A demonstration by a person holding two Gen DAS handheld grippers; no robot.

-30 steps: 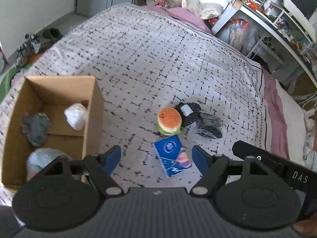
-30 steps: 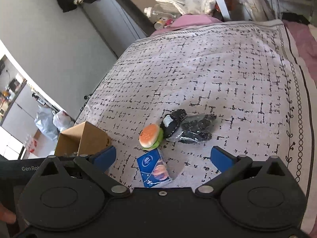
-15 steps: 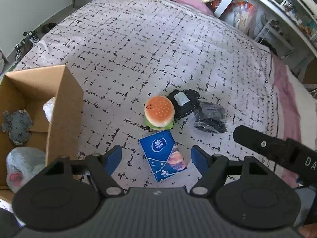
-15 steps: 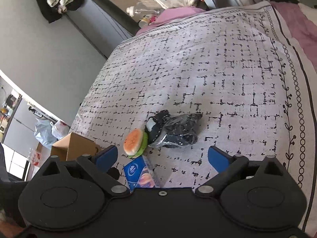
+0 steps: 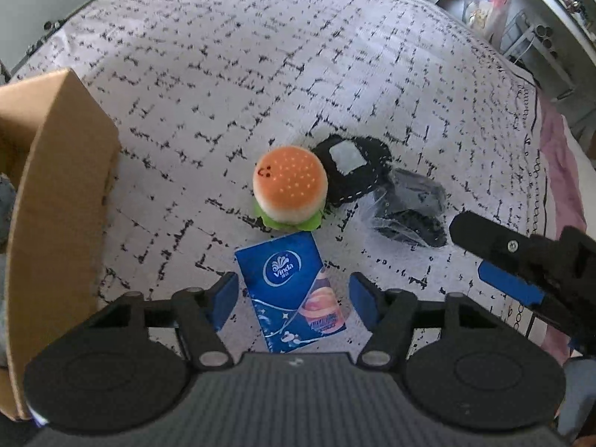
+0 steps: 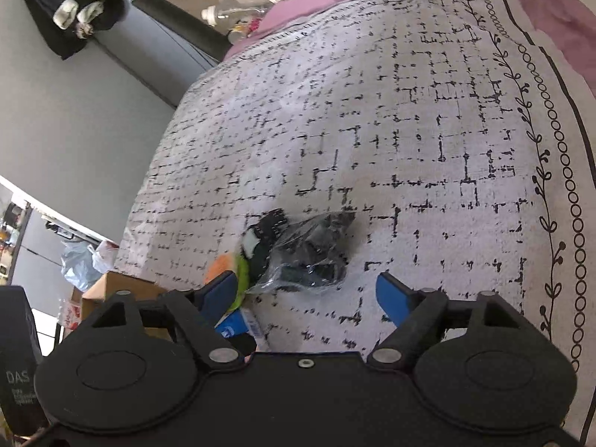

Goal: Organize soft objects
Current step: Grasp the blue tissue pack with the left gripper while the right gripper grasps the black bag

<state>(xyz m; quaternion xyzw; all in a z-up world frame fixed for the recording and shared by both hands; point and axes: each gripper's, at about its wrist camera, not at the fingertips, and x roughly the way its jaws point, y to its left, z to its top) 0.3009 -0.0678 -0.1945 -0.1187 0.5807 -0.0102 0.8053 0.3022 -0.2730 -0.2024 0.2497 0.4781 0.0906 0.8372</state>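
Bedspread (image 5: 298, 74) bears cardboard box (image 5: 63, 193); contents perhaps plush.

Cardboard box (image 5: 63, 201) cut off at left edge — contents hidden

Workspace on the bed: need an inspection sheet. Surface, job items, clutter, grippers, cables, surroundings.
Surface: bedspread, white with black grid print, a pink sheet beyond its edge.
Job's things: burger plush, black pouch touching it, bagged dark item, tissue pack nearest; cardboard box at left, its contents mostly out of frame.
Clutter: nothing seen on the bedspread besides these.
Grippers: left gripper jaws open, straddling the tissue pack; right gripper jaws open before the bagged item.
Cables: nothing seen.
Surroundings: cluttered shelving, dark clothes hanging, plastic bags on the floor.
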